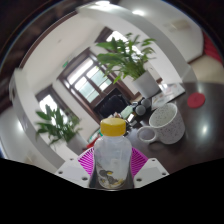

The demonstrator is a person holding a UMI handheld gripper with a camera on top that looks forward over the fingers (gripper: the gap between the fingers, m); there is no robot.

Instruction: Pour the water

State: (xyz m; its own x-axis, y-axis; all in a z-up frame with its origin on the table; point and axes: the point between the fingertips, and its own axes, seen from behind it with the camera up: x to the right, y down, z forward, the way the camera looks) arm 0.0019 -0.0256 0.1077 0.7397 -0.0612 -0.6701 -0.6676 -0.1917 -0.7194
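A clear plastic bottle (pixel 112 158) with a yellow cap (pixel 114 126) stands upright between my fingers. My gripper (pixel 112 165) is shut on the bottle, with a magenta pad pressed to each of its sides; the left pad (pixel 87 161) and the right pad (pixel 136 160) both show. The view is tilted. A white cup (pixel 165 122) with a patterned side stands on the dark table (pixel 190 135) beyond the bottle, to the right. The bottle's base is hidden by the gripper body.
A smaller white bowl (pixel 147 134) sits beside the cup. A white dish (pixel 196 101) lies further back. A potted plant (pixel 58 124) stands to the left and another plant (pixel 127 55) in the background by the windows.
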